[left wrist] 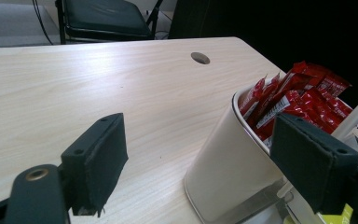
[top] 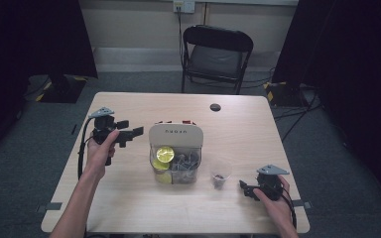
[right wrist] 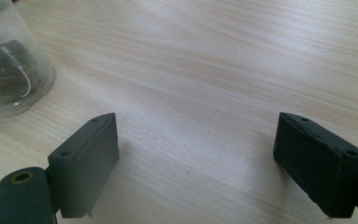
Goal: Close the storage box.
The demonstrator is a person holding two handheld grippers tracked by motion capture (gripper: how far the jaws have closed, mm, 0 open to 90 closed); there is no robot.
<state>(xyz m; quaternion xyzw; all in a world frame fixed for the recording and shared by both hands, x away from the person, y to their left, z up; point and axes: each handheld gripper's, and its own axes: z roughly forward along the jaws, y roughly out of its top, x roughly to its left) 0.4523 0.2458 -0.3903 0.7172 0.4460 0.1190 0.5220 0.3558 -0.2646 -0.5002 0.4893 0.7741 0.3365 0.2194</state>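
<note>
With both jaws spread and empty, the left hand-held gripper (top: 129, 133) hovers just beside the white organizer box (top: 175, 141) mid-worktop (top: 129, 203), while the right hand-held gripper (top: 245, 188) rests near the clear cup (top: 220, 174); a reach into the box likely comes next.

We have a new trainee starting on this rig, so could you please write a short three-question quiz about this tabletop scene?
1. True or false: the left gripper is shut on a red packet.
2. What stands between the organiser box and the right gripper? A) a mug B) a clear plastic cup C) a plate
3. Fill in: the red packets stand in the box's ____ compartment, the one farthest from the person.

Key
1. False: its jaws are open and hold nothing.
2. B; something dark lies inside it.
3. Rear.
</note>
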